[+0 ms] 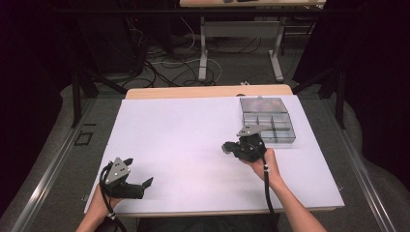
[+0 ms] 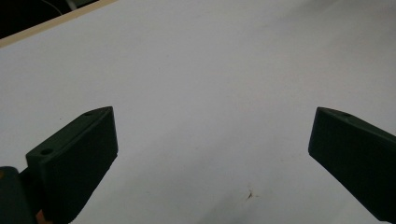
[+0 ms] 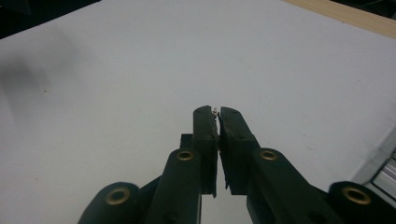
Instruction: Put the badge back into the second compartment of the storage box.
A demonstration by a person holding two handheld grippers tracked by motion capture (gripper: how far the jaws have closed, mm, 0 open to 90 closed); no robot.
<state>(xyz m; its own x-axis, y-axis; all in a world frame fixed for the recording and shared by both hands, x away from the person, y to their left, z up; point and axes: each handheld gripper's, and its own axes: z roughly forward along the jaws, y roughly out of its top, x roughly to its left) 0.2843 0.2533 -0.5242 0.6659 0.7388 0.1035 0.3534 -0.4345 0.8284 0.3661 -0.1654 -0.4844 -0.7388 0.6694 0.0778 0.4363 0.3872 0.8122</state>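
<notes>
Two hand-held grippers over the tabletop (image 1: pixel 193 135): right hand-held gripper (image 3: pixel 217 111), just beside the compartment box (image 1: pixel 267 120), pinches a tiny part (image 3: pixel 215 110) that a slackened grip could drop; left hand-held gripper (image 2: pixel 212 140) stands apart, well away.

We see a wide counter (image 1: pixel 193 92) of pale wood, covered almost to its edges by a smooth white sheet (image 1: pixel 183 145). Grey carpeted floor (image 1: pixel 58 159) lies to the left and right of it, with a metal rail (image 1: pixel 43 188) running along the left side. Beyond the far edge, tangled black and white cables (image 1: pixel 169 63) sprawl on the floor between the white metal legs (image 1: pixel 203 48) of a second wooden table (image 1: pixel 251 3). Black curtains (image 1: pixel 29 48) close the room on both sides, leaving the surroundings dark while the sheet is evenly lit.
</notes>
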